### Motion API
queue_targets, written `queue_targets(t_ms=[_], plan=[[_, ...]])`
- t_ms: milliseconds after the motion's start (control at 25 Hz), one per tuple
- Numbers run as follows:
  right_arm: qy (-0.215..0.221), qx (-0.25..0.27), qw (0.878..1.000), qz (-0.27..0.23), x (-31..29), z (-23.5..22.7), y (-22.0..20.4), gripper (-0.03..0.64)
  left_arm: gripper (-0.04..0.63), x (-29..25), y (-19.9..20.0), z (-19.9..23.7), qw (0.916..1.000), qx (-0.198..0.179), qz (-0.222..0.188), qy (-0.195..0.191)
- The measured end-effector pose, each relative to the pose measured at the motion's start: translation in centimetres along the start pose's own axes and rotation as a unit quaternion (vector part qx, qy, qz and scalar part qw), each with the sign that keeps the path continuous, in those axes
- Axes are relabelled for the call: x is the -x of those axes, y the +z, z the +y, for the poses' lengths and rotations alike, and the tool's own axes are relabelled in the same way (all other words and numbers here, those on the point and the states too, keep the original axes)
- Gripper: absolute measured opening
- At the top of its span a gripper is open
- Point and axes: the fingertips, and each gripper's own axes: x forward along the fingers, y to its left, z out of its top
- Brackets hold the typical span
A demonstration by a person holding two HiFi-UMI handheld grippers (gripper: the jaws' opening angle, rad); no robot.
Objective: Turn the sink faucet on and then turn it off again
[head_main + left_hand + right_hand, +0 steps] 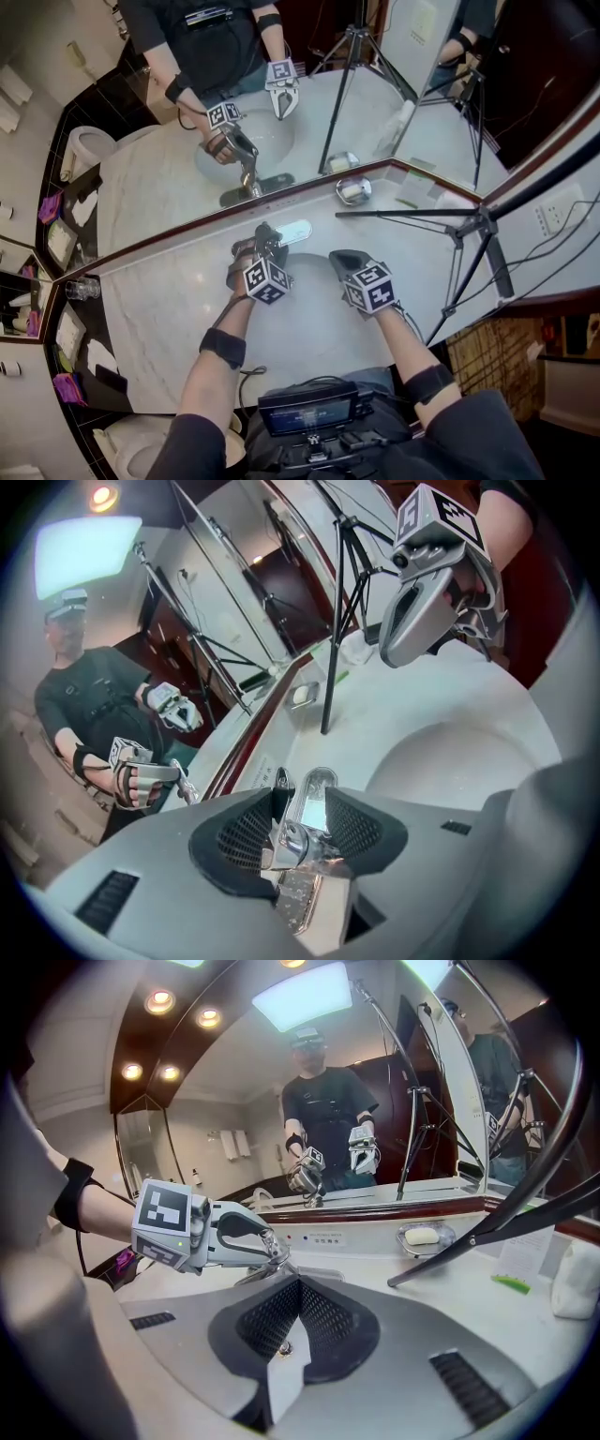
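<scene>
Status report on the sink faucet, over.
Left gripper clamped on faucet handle. Right gripper shut, empty, over the basin. No water stream visible. Tripod leg on counter to the right, clear of the handle.

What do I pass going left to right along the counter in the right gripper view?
Left tool at the faucet → soap dish → white card → white object at the right edge.

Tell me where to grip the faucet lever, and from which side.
Pinch the flat chrome faucet lever across its two long side edges, coming from the front and above, in line with it. It is narrow and flat-sided, and the left tongs hold it that way.
</scene>
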Motion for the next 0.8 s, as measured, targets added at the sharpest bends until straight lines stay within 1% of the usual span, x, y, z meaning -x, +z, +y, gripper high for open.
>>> queue_targets(t_ms=[80, 160, 320, 360, 400, 480, 600, 800], plan=[[0.004, 0.001, 1.000, 0.001, -0.4, 0.3, -0.1, 0.025, 0.181, 0.0, 0.0, -0.1, 0.9999, 0.008, -0.001, 0.009], [0.008, 0.002, 1.000, 0.002, -0.7, 0.6, -0.1, 0.024, 0.169, -0.1, 0.1, -0.4, 0.9999, 0.006, -0.002, 0.013], [0.009, 0.003, 1.000, 0.004, -1.1, 0.9, -0.1, 0.025, 0.154, -0.6, 0.2, -2.9, 0.9998, -0.020, 0.000, -0.009], [0.009, 0.003, 1.000, 0.004, -1.1, 1.0, 0.0, 0.024, 0.141, -0.7, 0.1, -3.5, 0.9998, -0.019, 0.000, -0.011], [0.009, 0.003, 1.000, 0.004, -1.2, 1.1, 0.0, 0.024, 0.142, -0.7, 0.1, -3.7, 0.9999, -0.014, 0.000, -0.008], [0.009, 0.003, 1.000, 0.004, -1.2, 0.9, 0.1, 0.023, 0.141, -0.8, 0.0, -3.6, 1.0000, -0.005, -0.003, -0.002], [0.006, 0.001, 1.000, 0.005, -1.0, 0.5, -0.1, 0.025, 0.141, -0.9, 0.1, -3.6, 0.9998, -0.019, -0.002, -0.003], [0.006, 0.002, 1.000, 0.005, -1.0, 0.6, 0.0, 0.025, 0.141, -0.8, 0.0, -3.6, 0.9996, -0.028, 0.000, 0.000]])
